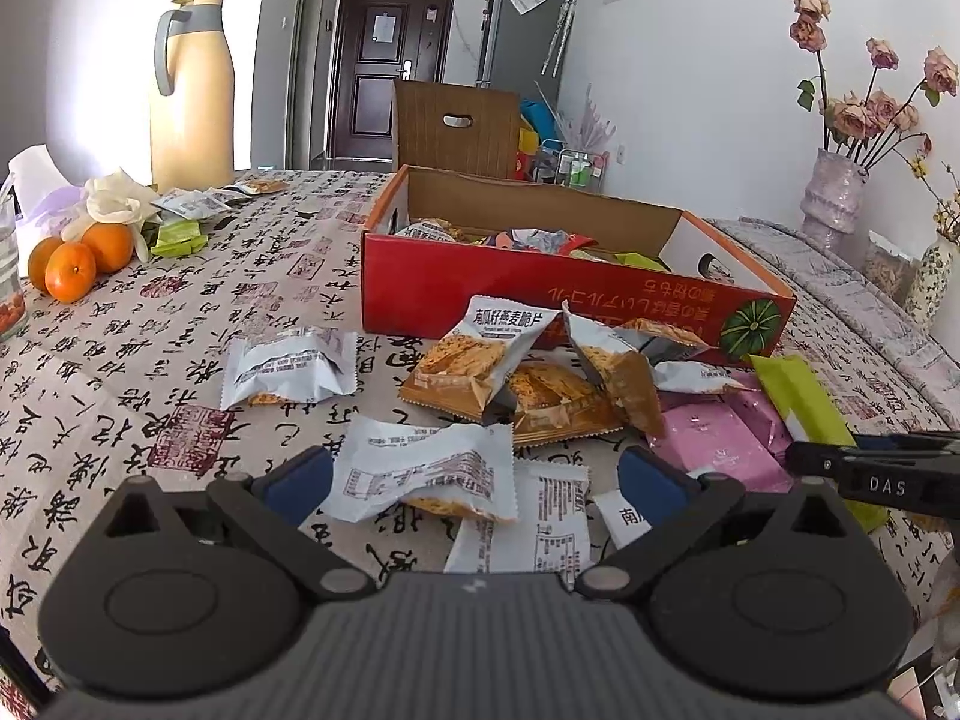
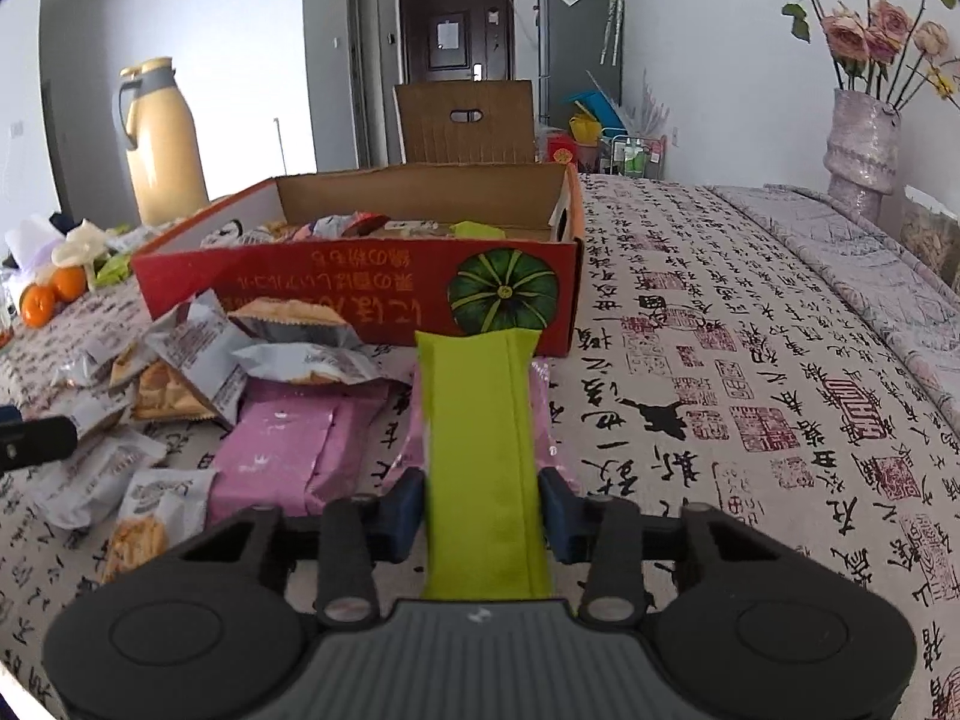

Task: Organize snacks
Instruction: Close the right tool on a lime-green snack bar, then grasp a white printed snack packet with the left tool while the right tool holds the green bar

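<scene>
Snacks lie strewn on the bench (image 2: 750, 312) before one red box (image 2: 360, 282); right tongs (image 2: 483, 507) clamp one green packet (image 2: 480, 420), left tongs (image 1: 474, 483) gape wide over grey packets (image 1: 420, 468); three oranges (image 1: 78, 261) sit by the left edge.

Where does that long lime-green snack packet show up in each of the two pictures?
Left wrist view: the lime-green packet lies at the right edge, beside the pink packets.
Right wrist view: the packet runs up the centre, between the right claw pads.
Shared landmark: the red box with its pumpkin picture.
</scene>
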Demonstrator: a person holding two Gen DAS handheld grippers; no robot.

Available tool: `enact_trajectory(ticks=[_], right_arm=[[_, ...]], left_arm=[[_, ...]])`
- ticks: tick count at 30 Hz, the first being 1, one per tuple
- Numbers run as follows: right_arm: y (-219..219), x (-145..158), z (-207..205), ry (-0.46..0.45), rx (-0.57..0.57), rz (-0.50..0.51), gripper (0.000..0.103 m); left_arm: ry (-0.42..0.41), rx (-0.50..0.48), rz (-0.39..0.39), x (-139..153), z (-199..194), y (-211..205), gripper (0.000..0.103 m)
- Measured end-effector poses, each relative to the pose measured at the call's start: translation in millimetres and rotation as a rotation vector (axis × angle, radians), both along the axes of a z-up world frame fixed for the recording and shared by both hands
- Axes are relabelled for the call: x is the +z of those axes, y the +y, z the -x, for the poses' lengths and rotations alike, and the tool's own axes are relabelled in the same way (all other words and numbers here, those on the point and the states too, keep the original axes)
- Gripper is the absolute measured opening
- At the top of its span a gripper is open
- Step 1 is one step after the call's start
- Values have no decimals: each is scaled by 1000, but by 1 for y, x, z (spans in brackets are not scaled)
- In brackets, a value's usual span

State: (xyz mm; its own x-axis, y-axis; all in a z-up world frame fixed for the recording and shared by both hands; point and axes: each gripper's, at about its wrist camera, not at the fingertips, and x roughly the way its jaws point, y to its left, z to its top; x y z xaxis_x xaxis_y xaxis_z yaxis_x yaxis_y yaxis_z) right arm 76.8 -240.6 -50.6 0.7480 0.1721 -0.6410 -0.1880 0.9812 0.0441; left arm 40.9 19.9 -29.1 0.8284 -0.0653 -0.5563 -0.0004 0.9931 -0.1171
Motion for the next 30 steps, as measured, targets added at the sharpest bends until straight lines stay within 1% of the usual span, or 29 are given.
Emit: enact_trajectory(ticks=[3,8,11,15,18,21,26,30], right_arm=[[0,0,3,-3,8,8,37],[-5,3,7,-20,1,-12,36],[-6,8,14,-50,6,-19,36],[-8,18,22,-89,7,-34,36],[-9,20,25,-99,3,-41,36],[-10,19,25,-97,-1,-47,36],[-12,17,26,-93,-3,-53,36],[-13,15,28,-88,-9,-54,36]], left_arm=[[3,2,3,0,0,0,103],[3,7,3,0,-1,1,103],[-1,40,11,2,-4,9,103],[25,80,8,3,-14,20,103],[50,93,23,2,-20,27,103],[80,91,34,1,-26,29,103],[111,74,23,-5,-34,24,103],[118,63,31,-7,-37,22,103]])
